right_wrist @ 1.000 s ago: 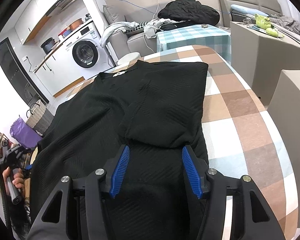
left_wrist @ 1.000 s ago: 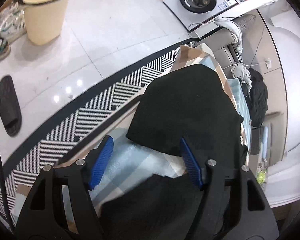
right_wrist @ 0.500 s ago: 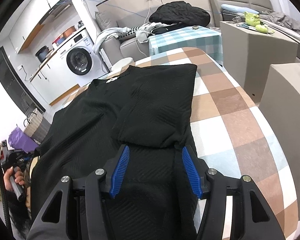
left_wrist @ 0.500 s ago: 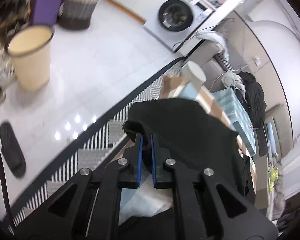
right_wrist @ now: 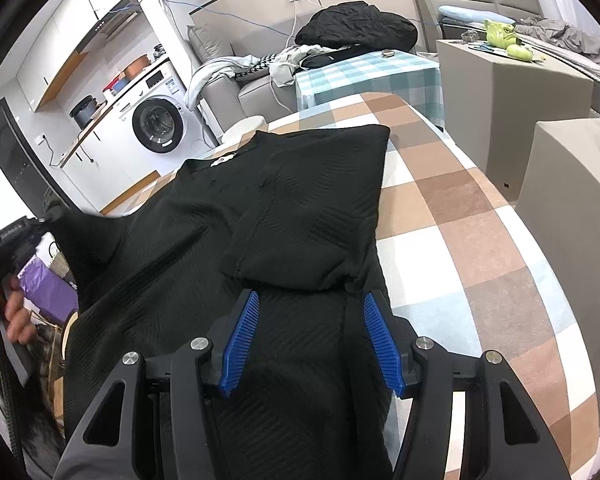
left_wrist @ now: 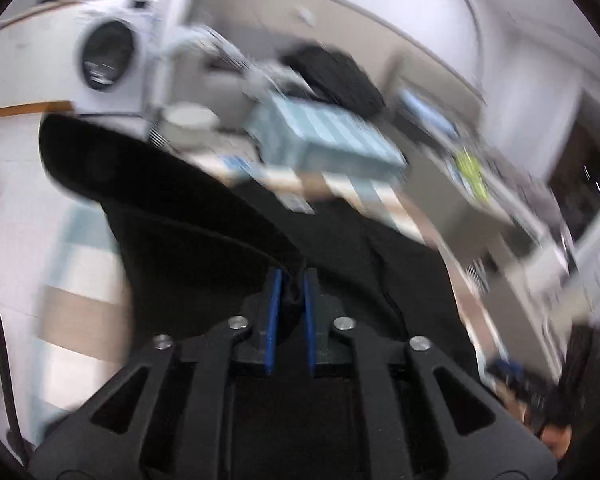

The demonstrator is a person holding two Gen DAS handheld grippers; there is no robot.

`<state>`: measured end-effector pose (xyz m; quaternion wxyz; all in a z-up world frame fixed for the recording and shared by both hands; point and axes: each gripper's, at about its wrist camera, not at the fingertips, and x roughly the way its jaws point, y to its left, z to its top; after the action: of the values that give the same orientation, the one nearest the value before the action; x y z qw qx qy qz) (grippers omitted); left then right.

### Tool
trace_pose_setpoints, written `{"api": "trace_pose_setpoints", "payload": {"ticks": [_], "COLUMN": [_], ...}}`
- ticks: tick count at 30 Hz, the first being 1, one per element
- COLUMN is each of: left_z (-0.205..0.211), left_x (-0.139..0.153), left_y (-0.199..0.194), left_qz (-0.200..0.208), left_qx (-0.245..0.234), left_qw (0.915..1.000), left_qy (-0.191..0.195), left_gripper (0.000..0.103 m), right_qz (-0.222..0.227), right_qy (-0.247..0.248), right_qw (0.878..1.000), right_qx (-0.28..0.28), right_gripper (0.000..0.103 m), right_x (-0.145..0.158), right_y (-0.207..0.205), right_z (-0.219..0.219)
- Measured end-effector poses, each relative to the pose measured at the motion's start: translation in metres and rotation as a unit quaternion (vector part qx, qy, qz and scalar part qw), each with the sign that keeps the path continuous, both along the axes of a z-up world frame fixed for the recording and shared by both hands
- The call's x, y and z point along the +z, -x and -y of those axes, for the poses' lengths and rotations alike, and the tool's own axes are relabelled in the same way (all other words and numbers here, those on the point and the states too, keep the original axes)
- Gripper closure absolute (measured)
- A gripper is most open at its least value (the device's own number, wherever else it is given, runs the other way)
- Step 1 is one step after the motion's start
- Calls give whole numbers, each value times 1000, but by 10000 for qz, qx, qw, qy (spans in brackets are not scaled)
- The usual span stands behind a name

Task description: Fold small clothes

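On the checked cloth (right_wrist: pixel 480 216) covering the table, the black top (right_wrist: pixel 300 208) lies spread flat, its right sleeve already folded inward near the right edge. At the left edge the left gripper (left_wrist: pixel 291 300), whose jaws have just been easing apart a little, pinches the other sleeve's cloth and lifts it, likely to fold it across. Right gripper (right_wrist: pixel 308 336) hangs released over the hem, probably steadying the garment
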<state>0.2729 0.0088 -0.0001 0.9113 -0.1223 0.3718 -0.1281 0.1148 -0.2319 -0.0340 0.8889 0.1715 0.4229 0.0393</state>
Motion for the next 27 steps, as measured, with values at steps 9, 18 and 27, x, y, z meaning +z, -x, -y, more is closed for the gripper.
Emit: {"api": "trace_pose_setpoints", "payload": {"ticks": [9, 18, 27], "left_z": [-40, -155, -197], "left_x": [-46, -73, -101], "left_y": [17, 112, 180], "left_qz": [-662, -716, -1089], "left_qx": [589, 1968, 1919], "left_qw": [9961, 9753, 9734], "left_qy": [15, -704, -617], "left_gripper": [52, 44, 34], "right_qz": [-113, -197, -708], "right_qy": [-23, -274, -236], "right_qw": [9999, 9994, 9967], "right_qx": [-51, -73, 306], "right_gripper": [47, 47, 47], "right_x": [-8, -6, -22], "right_y": [3, 14, 45], "right_z": [7, 30, 36]}}
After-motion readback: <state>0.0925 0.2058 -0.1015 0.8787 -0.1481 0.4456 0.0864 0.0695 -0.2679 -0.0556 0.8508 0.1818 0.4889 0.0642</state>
